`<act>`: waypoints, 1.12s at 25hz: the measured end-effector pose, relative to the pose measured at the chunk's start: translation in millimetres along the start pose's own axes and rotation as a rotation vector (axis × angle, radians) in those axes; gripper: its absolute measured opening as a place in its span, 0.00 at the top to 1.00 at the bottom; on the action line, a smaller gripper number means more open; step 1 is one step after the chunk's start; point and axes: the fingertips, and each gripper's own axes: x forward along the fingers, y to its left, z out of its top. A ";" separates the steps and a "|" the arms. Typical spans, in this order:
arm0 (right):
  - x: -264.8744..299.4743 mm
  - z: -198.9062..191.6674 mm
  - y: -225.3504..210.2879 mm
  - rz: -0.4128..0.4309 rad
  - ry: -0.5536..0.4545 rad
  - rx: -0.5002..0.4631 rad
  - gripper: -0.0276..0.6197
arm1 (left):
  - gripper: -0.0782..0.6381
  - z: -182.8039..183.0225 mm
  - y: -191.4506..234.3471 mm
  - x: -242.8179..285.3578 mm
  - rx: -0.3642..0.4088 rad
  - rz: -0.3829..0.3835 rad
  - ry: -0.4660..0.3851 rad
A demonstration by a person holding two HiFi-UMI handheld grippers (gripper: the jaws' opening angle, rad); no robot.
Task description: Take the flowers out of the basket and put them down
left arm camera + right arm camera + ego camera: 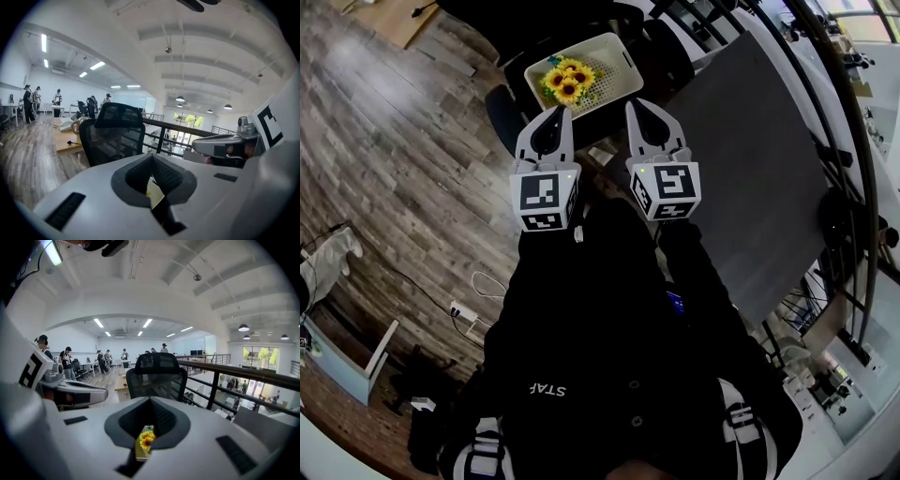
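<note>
Head view: I see the left gripper [561, 112] and the right gripper [633, 105] side by side, both pointing at a white basket [614, 64] that sits on a black chair [502, 117]. The flowers [567, 81] lie in the basket's left half, apart from both grippers. Only this view shows the grey table [750, 159] to the right.

Gripper views: each pair of jaws is fully closed, tip against tip, with nothing held. The right gripper view shows the flowers [146, 439] through the slot under the jaws. The left gripper view shows only a pale sliver of basket [154, 191] there. In both, the gripper body hides the rest of the basket.
</note>
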 end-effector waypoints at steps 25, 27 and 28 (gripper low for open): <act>148.6 -201.3 -64.0 0.012 0.266 0.181 0.94 | 0.89 -223.4 57.2 147.8 -0.165 0.173 0.319; 163.1 -215.2 -60.5 0.018 0.282 0.185 0.94 | 0.89 -240.6 64.4 159.0 -0.171 0.179 0.340; 169.4 -223.0 -59.5 0.018 0.291 0.187 0.94 | 0.89 -250.4 68.7 164.1 -0.176 0.185 0.357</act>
